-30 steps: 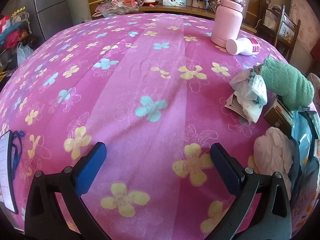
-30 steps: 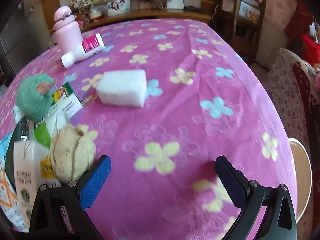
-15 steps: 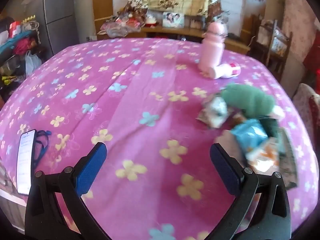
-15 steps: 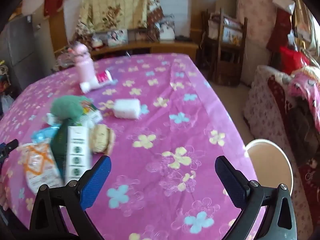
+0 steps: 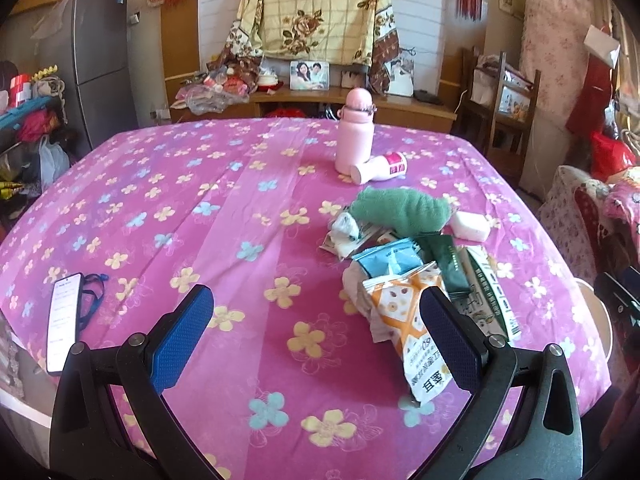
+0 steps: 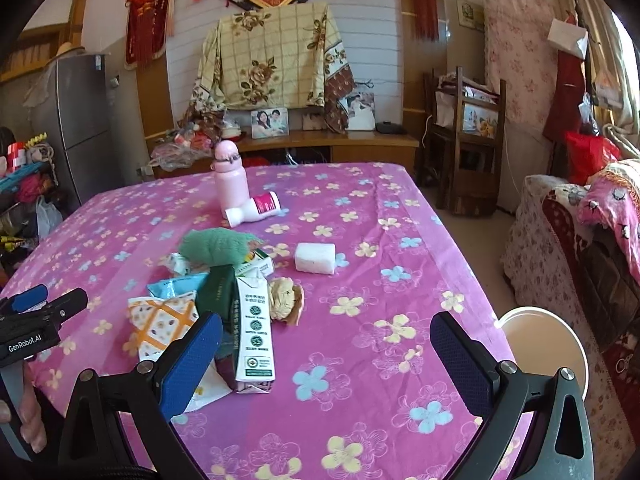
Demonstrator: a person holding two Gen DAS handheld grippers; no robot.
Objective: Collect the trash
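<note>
Left wrist view: the left gripper (image 5: 316, 330) has its fingers (image 5: 182, 338) spread wide, gripping nothing. The trash pile (image 5: 404, 264) lies on the pink tablecloth (image 5: 200, 200), with the orange snack bag (image 5: 408, 320) at its near edge, just beside the right-hand finger. A careless sweep could drag the green cloth (image 5: 400, 208), which touches the pile's far side.

Right wrist view: the right gripper (image 6: 326, 364) is likewise wide open and empty. The tall carton (image 6: 254, 328) leans on the pile; nudging it could topple it toward the table edge. The bin (image 6: 544, 344) sits low, right of the pile, so a drop might miss.
</note>
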